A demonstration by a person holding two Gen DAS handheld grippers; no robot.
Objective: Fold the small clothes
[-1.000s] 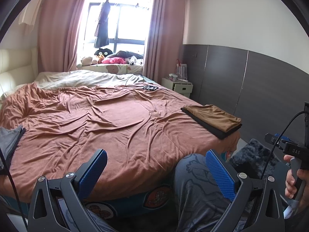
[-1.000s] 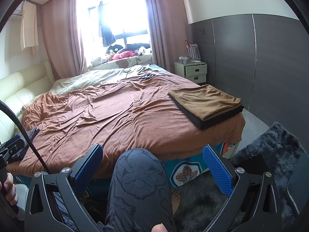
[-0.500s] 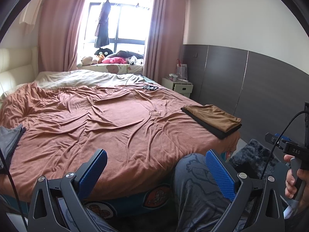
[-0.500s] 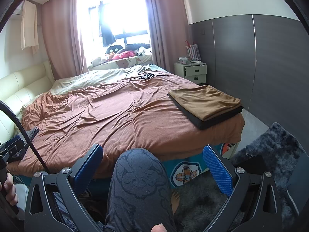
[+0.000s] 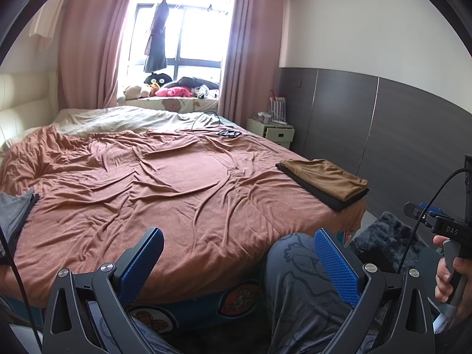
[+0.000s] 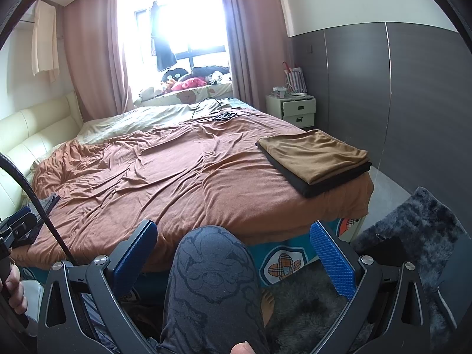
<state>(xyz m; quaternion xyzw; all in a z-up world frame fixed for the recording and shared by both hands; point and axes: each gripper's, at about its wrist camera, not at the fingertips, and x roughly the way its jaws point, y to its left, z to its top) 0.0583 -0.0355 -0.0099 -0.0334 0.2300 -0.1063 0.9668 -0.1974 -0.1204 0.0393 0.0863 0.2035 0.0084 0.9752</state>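
Two folded garments, a tan one lying on a black one, sit stacked at the bed's right corner. A grey garment lies at the bed's left edge; only a sliver of it shows in the right wrist view. My left gripper hangs open below the bed's near edge, nothing between its blue pads. My right gripper is open too, held over the person's knee. Both are well short of the clothes.
A rust-brown blanket covers the bed, wrinkled. A cable and small dark device lie at its far side. A white nightstand stands by the grey wall. A dark shaggy rug is on the floor at right. Plush toys line the windowsill.
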